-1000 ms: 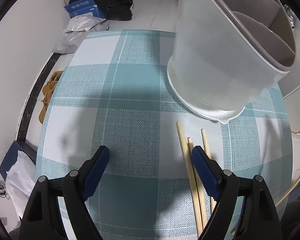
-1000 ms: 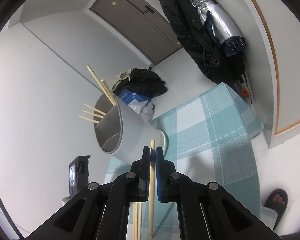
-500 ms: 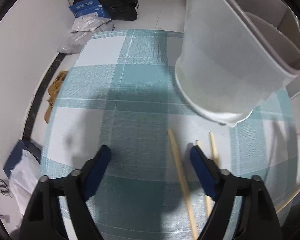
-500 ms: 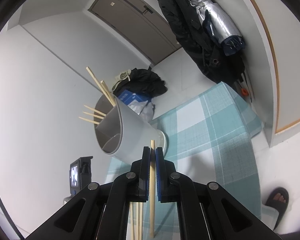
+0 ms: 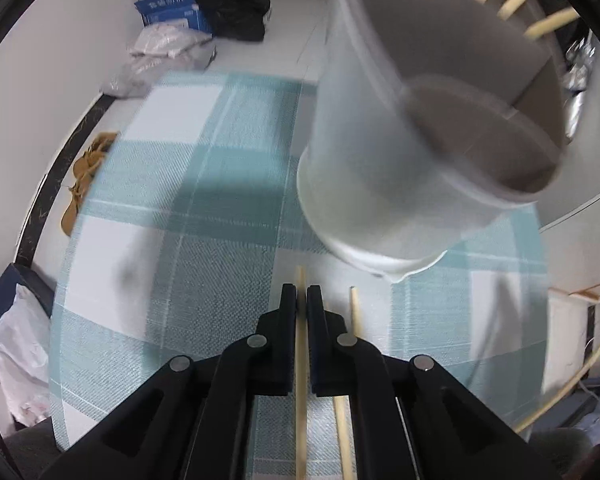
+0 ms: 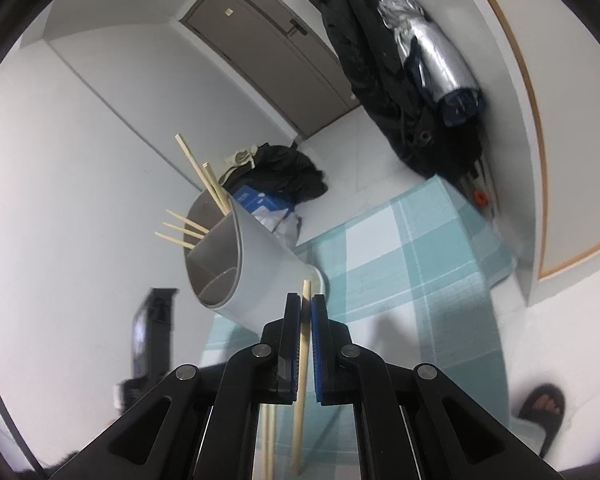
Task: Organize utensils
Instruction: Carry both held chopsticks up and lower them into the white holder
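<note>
Since the earlier frame, the left gripper (image 5: 301, 304) has gone from wide open to closed on a chopstick (image 5: 300, 360) that then lay loose on the checked tablecloth (image 5: 220, 200); the right gripper (image 6: 306, 312) is unchanged, clamped on its own chopstick (image 6: 302, 344).

White utensil holder (image 5: 380, 168): stands on the cloth ahead and right of the left gripper, its divided interior visible, several chopsticks (image 6: 198, 178) already leaning out of a far compartment.

Loose chopstick (image 5: 355, 312): lies on the cloth just right of the left jaws, tip toward the holder's base (a further length shows lower down; whether it is the same stick cannot be told).

Held sticks: each runs lengthwise between the pads, long axis along the fingers, near tip pointing forward toward the holder, tail trailing back under the gripper body.

Judgement on the step in hand: the left stick is gripped near its forward end, so most of its length hangs behind. Lift clear of the cloth first, tip the stick toward vertical, bring it over the rim, and release only once the lower end is inside the compartment with the others.
</note>
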